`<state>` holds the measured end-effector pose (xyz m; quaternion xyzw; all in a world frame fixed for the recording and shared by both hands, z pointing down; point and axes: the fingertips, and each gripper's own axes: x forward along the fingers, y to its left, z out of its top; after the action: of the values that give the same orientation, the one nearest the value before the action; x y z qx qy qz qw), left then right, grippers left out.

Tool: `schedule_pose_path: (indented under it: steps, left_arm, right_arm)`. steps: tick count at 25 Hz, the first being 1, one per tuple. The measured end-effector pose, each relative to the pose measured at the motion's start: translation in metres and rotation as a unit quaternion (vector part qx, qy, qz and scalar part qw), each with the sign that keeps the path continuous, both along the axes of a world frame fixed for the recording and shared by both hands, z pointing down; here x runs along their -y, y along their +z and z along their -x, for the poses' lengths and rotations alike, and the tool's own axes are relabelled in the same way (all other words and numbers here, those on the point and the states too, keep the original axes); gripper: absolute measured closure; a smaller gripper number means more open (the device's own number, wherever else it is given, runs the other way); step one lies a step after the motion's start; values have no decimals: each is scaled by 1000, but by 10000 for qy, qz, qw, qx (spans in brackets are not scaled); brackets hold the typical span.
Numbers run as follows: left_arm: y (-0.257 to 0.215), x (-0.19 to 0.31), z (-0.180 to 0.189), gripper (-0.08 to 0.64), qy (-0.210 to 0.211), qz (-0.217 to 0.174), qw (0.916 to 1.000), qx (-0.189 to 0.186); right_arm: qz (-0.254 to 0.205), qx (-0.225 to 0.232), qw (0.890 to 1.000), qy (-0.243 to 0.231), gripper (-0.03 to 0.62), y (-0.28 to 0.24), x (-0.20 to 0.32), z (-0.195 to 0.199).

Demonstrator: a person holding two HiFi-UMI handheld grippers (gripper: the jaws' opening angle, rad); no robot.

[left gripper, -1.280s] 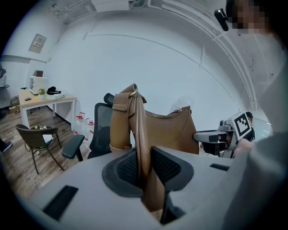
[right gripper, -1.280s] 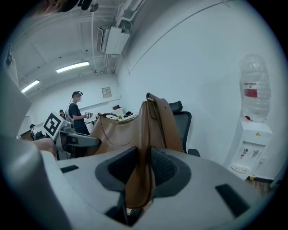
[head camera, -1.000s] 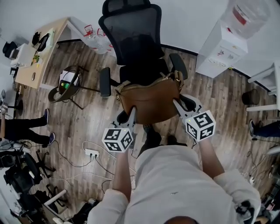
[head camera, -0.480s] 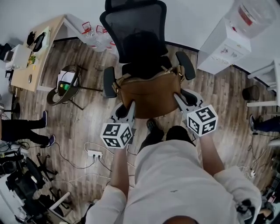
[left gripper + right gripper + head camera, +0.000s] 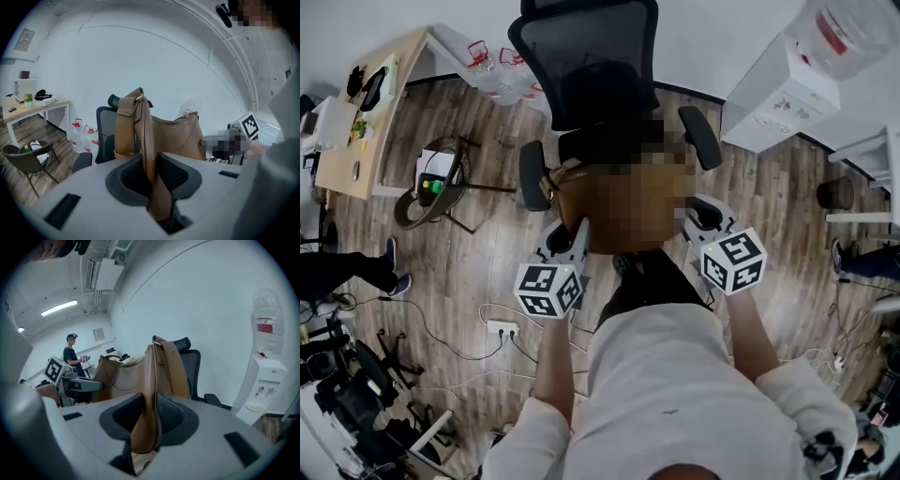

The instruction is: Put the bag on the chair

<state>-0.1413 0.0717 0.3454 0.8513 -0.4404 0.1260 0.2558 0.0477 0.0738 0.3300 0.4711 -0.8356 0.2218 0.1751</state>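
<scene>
A brown leather bag hangs between my two grippers, over the front of the black office chair's seat; a mosaic patch hides most of it in the head view. My left gripper is shut on the bag's left end, a strap fold pinched between its pads. Pinching the right end is my right gripper, also shut. In the head view the left gripper and right gripper flank the bag in front of the chair's backrest and armrests. I cannot tell whether the bag touches the seat.
A white water dispenser stands at the back right. Water bottles and a desk are at the back left, a small folding chair left of the office chair. A power strip with cables lies on the floor.
The person has stepped forward and both grippers have carried the bag closer to the chair, toward the seat. Both grips are unchanged.
</scene>
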Motion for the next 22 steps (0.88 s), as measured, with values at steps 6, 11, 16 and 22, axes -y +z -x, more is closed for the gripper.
schedule_pose_path:
  steps: [6, 11, 16, 22]
  left_arm:
    - [17, 8, -2, 492, 63, 217, 9997, 16]
    - [24, 24, -5, 492, 67, 298, 9995, 54]
    - [30, 50, -7, 492, 32, 357, 9993, 100]
    - [43, 82, -10, 492, -34, 565, 9982, 186]
  right_arm:
    - [178, -33, 9998, 48, 486, 14, 8, -2]
    - [265, -33, 9996, 29, 486, 22, 25, -5]
    - [350, -24, 9994, -52, 486, 28, 50, -7]
    - [569, -2, 9983, -158, 488, 43, 88, -11]
